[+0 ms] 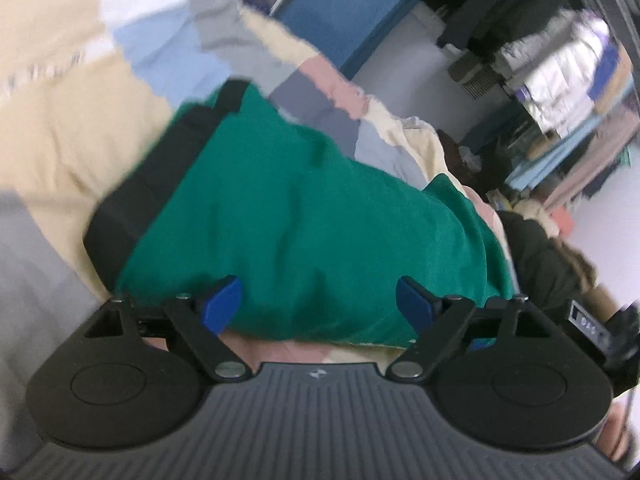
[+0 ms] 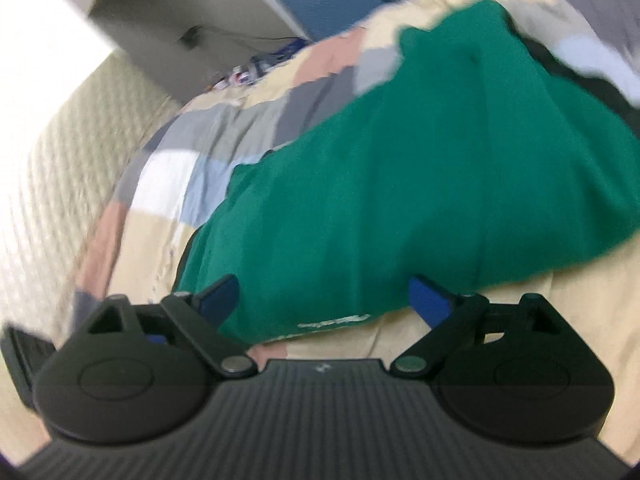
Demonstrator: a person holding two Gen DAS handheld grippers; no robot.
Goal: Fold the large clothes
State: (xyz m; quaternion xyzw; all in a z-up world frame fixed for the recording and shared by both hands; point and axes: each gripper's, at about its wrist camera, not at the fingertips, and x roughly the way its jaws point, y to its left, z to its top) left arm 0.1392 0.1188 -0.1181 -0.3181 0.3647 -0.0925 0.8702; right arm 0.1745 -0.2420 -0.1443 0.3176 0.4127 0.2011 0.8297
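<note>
A large green garment [image 1: 304, 216] with a black band [image 1: 156, 184] along one edge lies spread on a patchwork bedspread [image 1: 60, 120]. My left gripper [image 1: 318, 304] is open, its blue fingertips [image 1: 222, 304] wide apart just above the garment's near edge. In the right wrist view the same green garment [image 2: 420, 184] lies across the bed, with small white print [image 2: 334, 321] near its hem. My right gripper [image 2: 324, 300] is open, its blue fingertips [image 2: 430, 300] spread over that hem. Neither gripper holds anything. Both views are motion-blurred.
The bedspread [image 2: 224, 128] has cream, grey, pink and pale blue patches. A blue panel [image 1: 340, 8] and racks of hanging clothes [image 1: 560, 80] stand beyond the bed. A white wall and a textured curtain [image 2: 52, 184] are on the right view's left side.
</note>
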